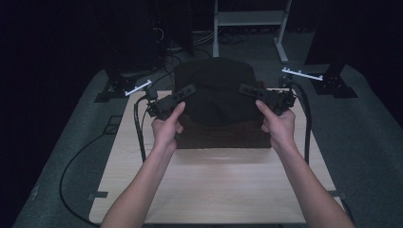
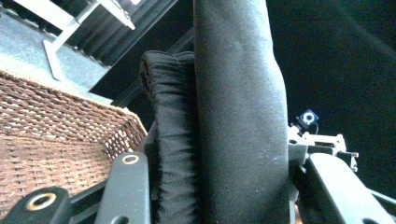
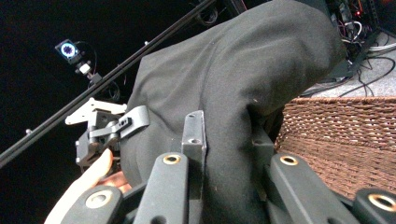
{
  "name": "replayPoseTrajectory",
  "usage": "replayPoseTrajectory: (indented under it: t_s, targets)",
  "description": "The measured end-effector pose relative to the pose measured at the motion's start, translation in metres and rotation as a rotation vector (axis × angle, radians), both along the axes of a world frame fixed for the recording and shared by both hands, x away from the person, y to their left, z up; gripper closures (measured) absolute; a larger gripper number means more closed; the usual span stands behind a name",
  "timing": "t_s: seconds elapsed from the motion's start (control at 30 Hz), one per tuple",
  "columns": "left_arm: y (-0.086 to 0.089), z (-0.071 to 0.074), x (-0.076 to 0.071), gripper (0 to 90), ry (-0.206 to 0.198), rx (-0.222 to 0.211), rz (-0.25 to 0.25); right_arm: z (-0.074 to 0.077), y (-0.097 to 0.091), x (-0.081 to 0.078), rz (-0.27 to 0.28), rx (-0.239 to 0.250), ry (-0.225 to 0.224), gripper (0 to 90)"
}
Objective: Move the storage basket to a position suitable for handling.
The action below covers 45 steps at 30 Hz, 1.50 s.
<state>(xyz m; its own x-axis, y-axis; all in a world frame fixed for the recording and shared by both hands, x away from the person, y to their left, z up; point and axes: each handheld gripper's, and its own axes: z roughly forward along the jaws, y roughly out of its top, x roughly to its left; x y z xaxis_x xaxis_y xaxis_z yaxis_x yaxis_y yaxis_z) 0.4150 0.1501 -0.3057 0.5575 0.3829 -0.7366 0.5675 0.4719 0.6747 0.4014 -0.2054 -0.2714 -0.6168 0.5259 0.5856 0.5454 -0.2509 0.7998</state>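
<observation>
A black cloth (image 1: 215, 90) hangs spread between my two grippers above a brown woven basket (image 1: 223, 135) on the wooden table. My left gripper (image 1: 189, 89) is shut on the cloth's left edge; in the left gripper view the bunched cloth (image 2: 233, 116) rises between the jaws, with the basket (image 2: 56, 135) at the left. At the cloth's right edge my right gripper (image 1: 243, 88) is shut on it as well. The right gripper view has the cloth (image 3: 224, 93) draped over its jaws, the basket (image 3: 341, 140) at the right and the left gripper (image 3: 135, 120) beyond.
The wooden table (image 1: 214, 190) has bare room in front of the basket. Black cables (image 1: 140, 128) trail from both grippers down the table's sides. Dark stands (image 1: 114, 85) and a white frame (image 1: 247, 19) are on the grey floor behind.
</observation>
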Motion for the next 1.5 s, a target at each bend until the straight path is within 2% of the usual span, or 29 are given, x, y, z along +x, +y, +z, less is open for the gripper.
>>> replayPoseTrajectory:
  t_s: [0.23,0.47,0.77,1.03,1.27,1.5]
  targets:
    - [0.0,0.0,0.021,51.8,0.017,0.019,0.018,0.0,0.001,0.021,-0.011,-0.011,0.015,74.9]
    - [0.001,-0.004,0.038,51.8,0.027,0.032,0.025,-0.01,0.0,0.041,-0.014,0.006,0.042,74.9]
    - [0.0,-0.023,0.058,51.8,0.074,0.044,0.037,-0.023,0.002,0.062,-0.011,-0.01,0.09,74.8]
    - [-0.004,-0.036,0.072,51.8,0.094,0.038,0.049,-0.035,-0.001,0.078,-0.023,-0.012,0.115,74.7]
    - [-0.004,-0.055,0.089,51.8,0.122,0.051,0.059,-0.054,0.0,0.096,-0.029,-0.019,0.142,74.7]
    - [-0.007,-0.07,0.101,51.7,0.16,0.064,0.062,-0.072,0.0,0.11,-0.034,-0.041,0.189,74.7]
